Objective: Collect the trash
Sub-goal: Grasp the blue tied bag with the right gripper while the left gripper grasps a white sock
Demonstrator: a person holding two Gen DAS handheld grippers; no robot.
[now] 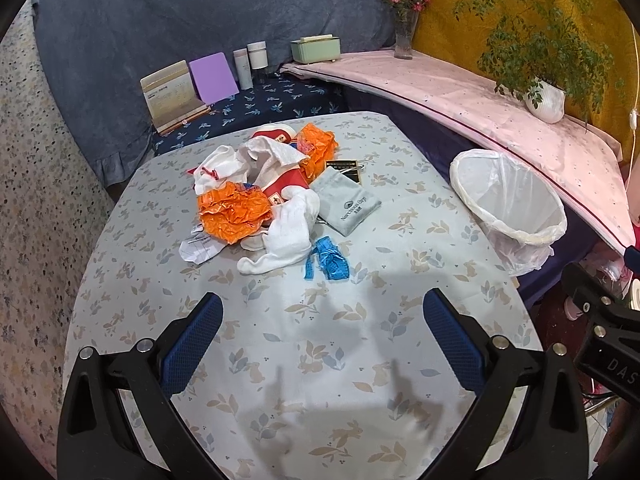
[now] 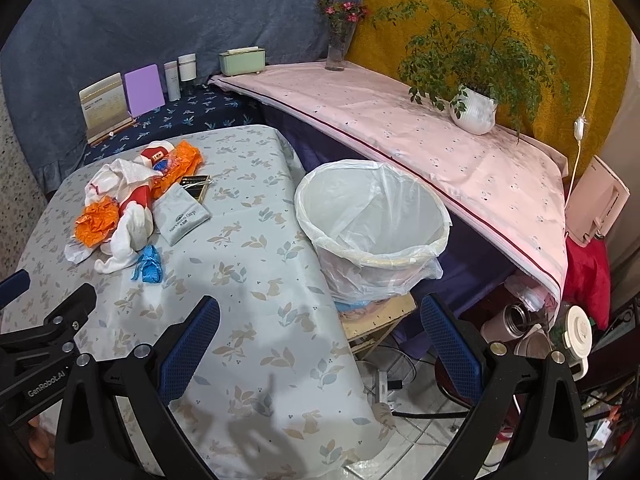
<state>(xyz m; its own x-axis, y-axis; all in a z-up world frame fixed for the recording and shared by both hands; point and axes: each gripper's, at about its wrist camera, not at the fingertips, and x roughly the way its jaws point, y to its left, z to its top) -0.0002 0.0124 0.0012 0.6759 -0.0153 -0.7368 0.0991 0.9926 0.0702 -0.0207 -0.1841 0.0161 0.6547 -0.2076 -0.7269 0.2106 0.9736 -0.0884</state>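
Observation:
A trash pile lies mid-table: crumpled orange wrapper (image 1: 234, 212) (image 2: 98, 219), white cloth (image 1: 288, 232) (image 2: 128, 236), red-white packaging (image 1: 282, 184), a blue crumpled scrap (image 1: 328, 260) (image 2: 148, 264), a grey pouch (image 1: 346, 204) (image 2: 182, 214) and a black card (image 1: 348, 170). A white bin with plastic liner (image 1: 516, 216) (image 2: 384, 240) stands off the table's right edge. My left gripper (image 1: 322, 316) is open and empty above the table, short of the pile. My right gripper (image 2: 320, 320) is open and empty over the table's right edge, near the bin.
The table (image 1: 320, 360) has a floral cloth. A pink-covered shelf (image 2: 400, 120) carries a potted plant (image 2: 472, 108), flower vase (image 2: 340, 48) and green box (image 2: 242, 60). Cards and bottles (image 1: 240, 68) stand behind the table. Clutter, cables and a flask (image 2: 516, 316) lie on the floor at right.

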